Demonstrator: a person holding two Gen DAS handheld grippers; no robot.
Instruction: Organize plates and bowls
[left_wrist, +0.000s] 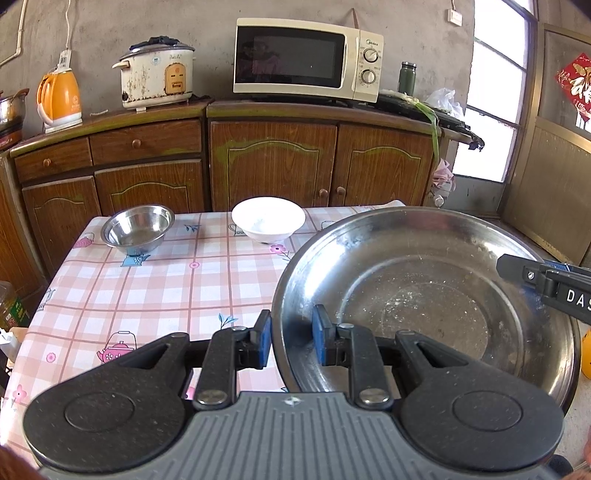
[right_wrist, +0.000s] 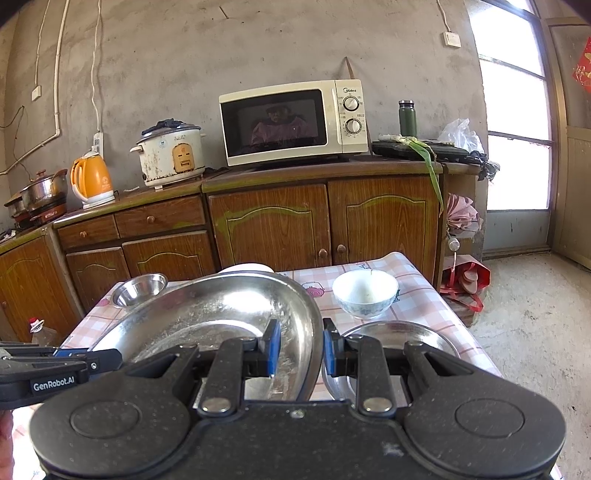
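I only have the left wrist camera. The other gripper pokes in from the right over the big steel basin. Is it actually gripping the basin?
Observer: Yes. In the right wrist view, the right gripper has one blue pad on each side of the basin rim and is closed on it.
Operator: I can see a steel bowl and a plain white bowl at the far end of the table. Are there any other bowls?
Observer: One more. A white bowl with a blue pattern stands upright on the table to the right of the basin, outside your view.
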